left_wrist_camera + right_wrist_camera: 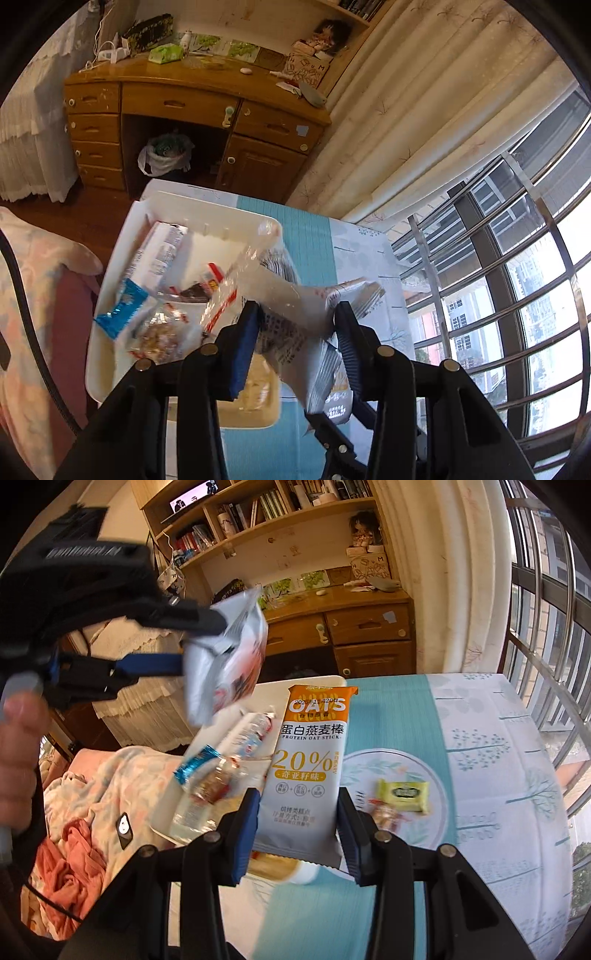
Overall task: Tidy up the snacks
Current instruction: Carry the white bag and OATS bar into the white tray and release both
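Currently the right gripper (295,830) is pinching the oat bar (308,771) upright above the white tray (314,681), while the left gripper (295,317) is clamping a silvery snack packet (295,306) over that tray; either slippery wrapper could slide free.

White tray (110,354) crowded: blue wrapper (120,308), clear cookie bags, long white packet fill its near half; bare floor only at far end (221,251). Teal tablecloth strip (391,716) beside tray is open. Round plate (439,775) holds a yellow-green snack (404,795) and a small candy; plate's far half bare. Bedding (122,775) crowds tray's left side.
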